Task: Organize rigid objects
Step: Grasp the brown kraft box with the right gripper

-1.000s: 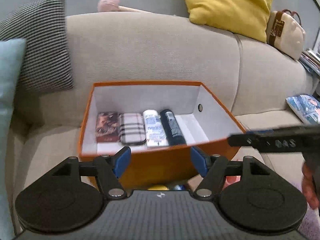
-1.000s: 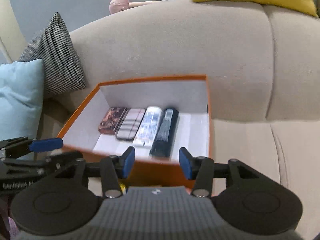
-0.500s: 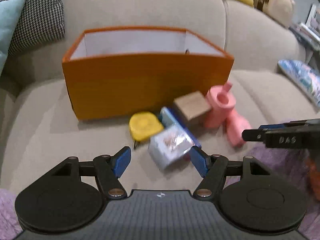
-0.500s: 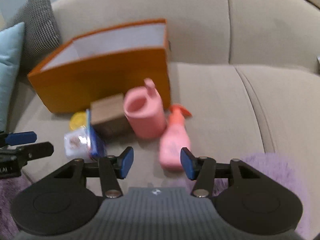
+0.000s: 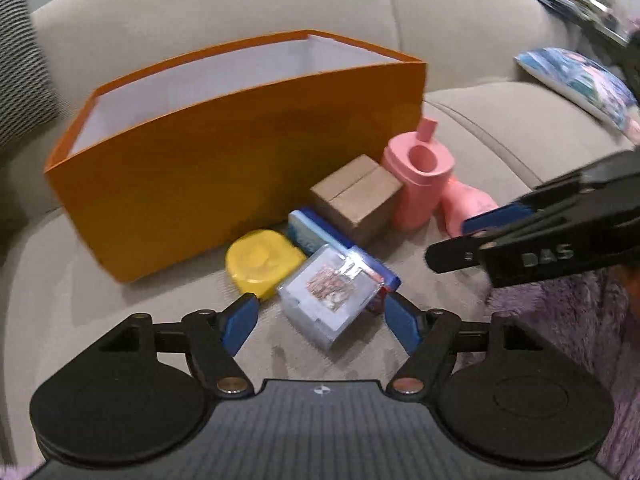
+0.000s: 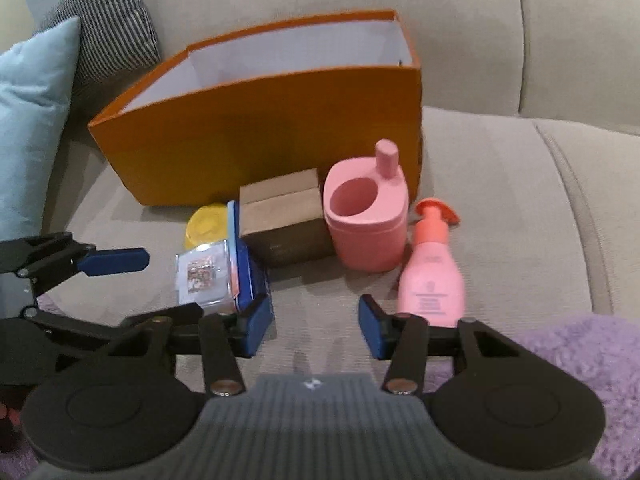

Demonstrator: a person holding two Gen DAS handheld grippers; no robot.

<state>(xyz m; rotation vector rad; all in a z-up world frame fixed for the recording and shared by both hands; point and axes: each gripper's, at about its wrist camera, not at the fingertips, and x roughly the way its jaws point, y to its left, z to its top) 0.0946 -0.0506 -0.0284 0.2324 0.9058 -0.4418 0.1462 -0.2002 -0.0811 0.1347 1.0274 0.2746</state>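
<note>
Two tools, left tool [image 5: 320, 318] wide and widening over clear case [image 5: 330, 296], right tool [image 6: 316, 326] narrowing, empty: risk of nudging stacked blue box [image 5: 316, 228] aside.

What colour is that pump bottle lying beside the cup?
The pump bottle is pink with a coral-orange pump head, clearest in the right wrist view.
</note>
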